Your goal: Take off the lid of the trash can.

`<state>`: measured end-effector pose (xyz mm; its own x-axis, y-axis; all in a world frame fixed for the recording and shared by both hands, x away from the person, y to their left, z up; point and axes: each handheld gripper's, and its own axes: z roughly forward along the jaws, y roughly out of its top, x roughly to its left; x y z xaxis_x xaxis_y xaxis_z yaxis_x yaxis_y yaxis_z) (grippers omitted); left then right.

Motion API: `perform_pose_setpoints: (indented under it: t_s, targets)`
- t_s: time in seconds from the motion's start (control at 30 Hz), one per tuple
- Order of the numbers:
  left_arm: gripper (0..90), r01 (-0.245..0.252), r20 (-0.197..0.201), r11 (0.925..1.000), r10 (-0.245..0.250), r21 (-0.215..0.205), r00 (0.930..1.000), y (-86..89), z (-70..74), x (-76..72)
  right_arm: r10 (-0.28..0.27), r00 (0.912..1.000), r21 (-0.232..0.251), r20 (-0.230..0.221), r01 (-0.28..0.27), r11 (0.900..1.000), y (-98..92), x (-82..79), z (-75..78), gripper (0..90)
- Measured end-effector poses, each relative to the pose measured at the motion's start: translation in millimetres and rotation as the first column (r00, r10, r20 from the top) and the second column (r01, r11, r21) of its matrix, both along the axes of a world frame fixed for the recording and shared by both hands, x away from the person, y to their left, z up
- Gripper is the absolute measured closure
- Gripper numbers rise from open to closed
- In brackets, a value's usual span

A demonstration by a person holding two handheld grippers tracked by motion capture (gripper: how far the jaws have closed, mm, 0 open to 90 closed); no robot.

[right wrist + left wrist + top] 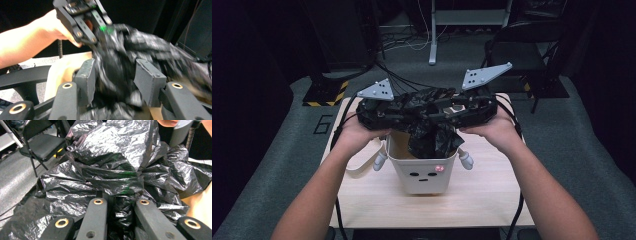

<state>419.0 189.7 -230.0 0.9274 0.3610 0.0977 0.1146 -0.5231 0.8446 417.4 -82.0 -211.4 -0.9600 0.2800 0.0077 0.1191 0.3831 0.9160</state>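
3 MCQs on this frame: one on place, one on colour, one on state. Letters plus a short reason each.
1. Where does the black plastic bag hang?
A. Over and into the white bin
B. On the folding chair
C. Flat on the floor

2. What colour is the bin with the printed face?
A. Red
B. White
C. Green

3. How does the left gripper stand?
A. Wide open, away from the bag
B. Shut on the bag
C. Lying on the table

Answers:
1. A: in the high view the bag droops from both grippers down into the bin's open top.
2. B: the bin's wall is white, with small dark eyes and mouth.
3. B: the left gripper view shows bag film bunched tight between its jaws; the right gripper has bag between wider jaws, too blurred to call a grip.
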Motion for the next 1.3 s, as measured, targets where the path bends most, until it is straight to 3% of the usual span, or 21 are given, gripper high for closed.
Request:
perform_pose_setpoints:
  t_s: [0.17, 0.27, 0.37, 0.43, 0.53, 0.73, 1.1, 1.2, 1.3]
  targets:
    - [84.9, 0.011, -0.007, 0.9998, -0.011, 0.017, 0.9999, -2.8, -2.6, 0.1, 0.008, 0.9999, 0.007, 0.015, -0.008, 1.0, 12.0, 0.5, 3.6, 53.4]
    - [84.7, 0.012, -0.012, 0.9998, -0.012, 0.018, 0.9999, -2.9, -4.0, 0.0, -0.009, 1.0, 0.004, -0.001, 0.009, 1.0, 14.7, 3.2, 2.4, 66.9]
    - [82.7, 0.017, -0.016, 0.9997, -0.016, 0.017, 0.9997, -2.0, -5.5, -1.5, 0.007, 0.9997, -0.005, -0.024, -0.007, 1.0, 14.6, 6.6, -5.0, 83.1]
    - [78.2, 0.025, -0.023, 0.9995, -0.025, 0.016, 0.9994, 0.2, -6.8, -3.3, 0.019, 0.999, -0.014, -0.041, -0.02, 1.0, 13.9, 8.1, -11.3, 87.5]
    - [69.3, 0.03, -0.033, 0.9995, -0.03, 0.01, 0.999, 6.2, -7.6, -6.4, 0.02, 0.998, -0.046, -0.059, -0.023, 0.999, 13.2, 8.6, -19.5, 88.7]
    - [53.8, 0.012, -0.044, 0.9984, -0.014, -0.054, 0.9989, 24.9, -1.3, -12.4, 0.016, 0.996, -0.104, -0.088, -0.025, 0.994, 12.4, 9.8, -32.3, 89.1]
    - [45.7, -0.09, -0.044, 0.9907, 0.086, -0.102, 0.9954, 47.0, 9.3, -5.5, 0.016, 0.9932, -0.124, -0.115, -0.031, 0.992, 11.4, 10.6, -43.7, 89.2]
    - [44.8, -0.086, -0.068, 0.9897, 0.078, -0.114, 0.9946, 48.5, 10.0, -0.7, 0.013, 0.9937, -0.131, -0.111, -0.028, 0.991, 11.6, 10.6, -44.1, 89.2]
    - [43.8, -0.044, -0.079, 0.9885, 0.033, -0.145, 0.9963, 51.7, 13.6, -4.2, 0.006, 0.9937, -0.134, -0.112, -0.021, 0.991, 10.7, 11.2, -44.3, 89.3]
